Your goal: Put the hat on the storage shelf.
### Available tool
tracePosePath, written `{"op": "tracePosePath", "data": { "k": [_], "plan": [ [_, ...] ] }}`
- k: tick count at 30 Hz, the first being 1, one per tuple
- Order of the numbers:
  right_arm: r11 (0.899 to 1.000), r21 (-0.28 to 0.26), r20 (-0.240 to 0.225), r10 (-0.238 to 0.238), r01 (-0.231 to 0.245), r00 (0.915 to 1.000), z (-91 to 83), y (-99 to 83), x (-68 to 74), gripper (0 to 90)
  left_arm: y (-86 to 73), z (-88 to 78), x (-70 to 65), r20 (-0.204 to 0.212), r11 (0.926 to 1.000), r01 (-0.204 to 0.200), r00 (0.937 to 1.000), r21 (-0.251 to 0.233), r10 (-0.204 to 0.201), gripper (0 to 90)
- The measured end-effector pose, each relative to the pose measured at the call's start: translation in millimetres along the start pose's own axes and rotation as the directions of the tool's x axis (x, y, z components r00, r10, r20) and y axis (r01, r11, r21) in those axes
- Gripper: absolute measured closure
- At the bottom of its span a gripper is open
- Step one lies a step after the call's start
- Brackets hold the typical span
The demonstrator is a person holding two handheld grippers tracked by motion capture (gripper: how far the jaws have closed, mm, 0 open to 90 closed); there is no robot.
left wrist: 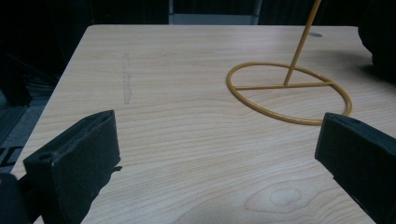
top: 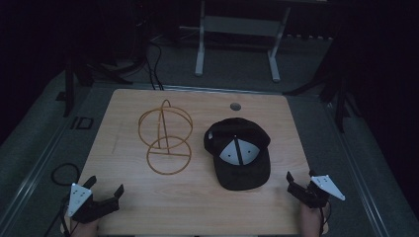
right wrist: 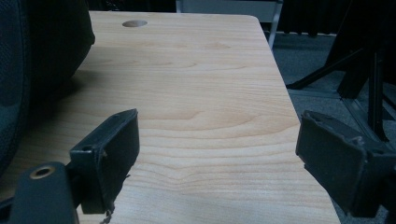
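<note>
A black cap [top: 239, 152] lies upside down on the wooden table [top: 128, 197], its pale lining facing up; its dark edge [right wrist: 28, 60] fills the left of the right gripper view. A yellow wire stand [top: 165, 137] with a round base [left wrist: 288, 93] stands left of the cap. My left gripper [top: 104, 186] rests at the table's front left corner, jaws wide open and empty. At the front right corner my right gripper [top: 300, 176] is open too, with nothing between its jaws, right of the cap.
A round cable hole [top: 235, 106] sits near the table's far edge. A white frame [top: 237, 39] stands on the floor beyond the table. Dark tripod legs [top: 341, 94] stand to the right and a black cable [top: 64, 174] loops at the left.
</note>
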State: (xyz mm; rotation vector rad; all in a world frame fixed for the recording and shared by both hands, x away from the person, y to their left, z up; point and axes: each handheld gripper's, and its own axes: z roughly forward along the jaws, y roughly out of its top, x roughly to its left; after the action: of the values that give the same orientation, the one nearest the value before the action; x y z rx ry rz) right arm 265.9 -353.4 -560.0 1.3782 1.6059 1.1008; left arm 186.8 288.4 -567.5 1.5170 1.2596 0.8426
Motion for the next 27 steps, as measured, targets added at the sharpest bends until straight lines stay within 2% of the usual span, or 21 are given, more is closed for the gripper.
{"op": "tracePosePath", "data": {
  "k": [11, 15, 19, 22, 24, 27],
  "plan": [
    [1.000, 0.022, -0.006, -0.019, 0.019, 0.9998, 3.6, 1.7, 1.1, 13.2, 0.3, 0.1, 0.1, -0.010, 1.0000, 0.001, 1.0000, 0.004, -0.001, 0.3],
    [0.999, 0.025, -0.062, -0.022, 0.024, 0.9978, 6.0, 12.4, 3.6, 13.2, 0.4, 1.1, -0.2, -0.007, 0.9999, -0.003, 1.0000, 0.014, 0.003, 0.4],
    [0.999, 0.040, -0.062, -0.023, 0.026, 0.9978, 9.5, 22.9, 2.5, 13.3, 0.4, 1.1, -0.1, -0.005, 0.9999, -0.002, 1.0000, 0.015, 0.002, 0.4],
    [0.999, 0.046, -0.084, -0.006, 0.010, 0.9965, 9.5, 29.9, 1.5, 13.4, 0.5, 0.8, 0.4, -0.006, 0.9999, -0.002, 1.0000, 0.016, 0.002, 0.4],
    [0.999, 0.042, -0.121, 0.007, -0.002, 0.9926, 8.4, 42.3, 0.8, 13.4, 0.6, 0.7, 0.8, -0.007, 0.9999, 0.002, 1.0000, 0.016, -0.002, 0.4],
    [1.000, 0.025, -0.144, -0.005, 0.009, 0.9896, 7.1, 54.8, 2.6, 12.8, 0.4, 0.7, 0.9, -0.006, 0.9998, 0.004, 1.0000, 0.020, -0.004, 0.4]
  ]
}}
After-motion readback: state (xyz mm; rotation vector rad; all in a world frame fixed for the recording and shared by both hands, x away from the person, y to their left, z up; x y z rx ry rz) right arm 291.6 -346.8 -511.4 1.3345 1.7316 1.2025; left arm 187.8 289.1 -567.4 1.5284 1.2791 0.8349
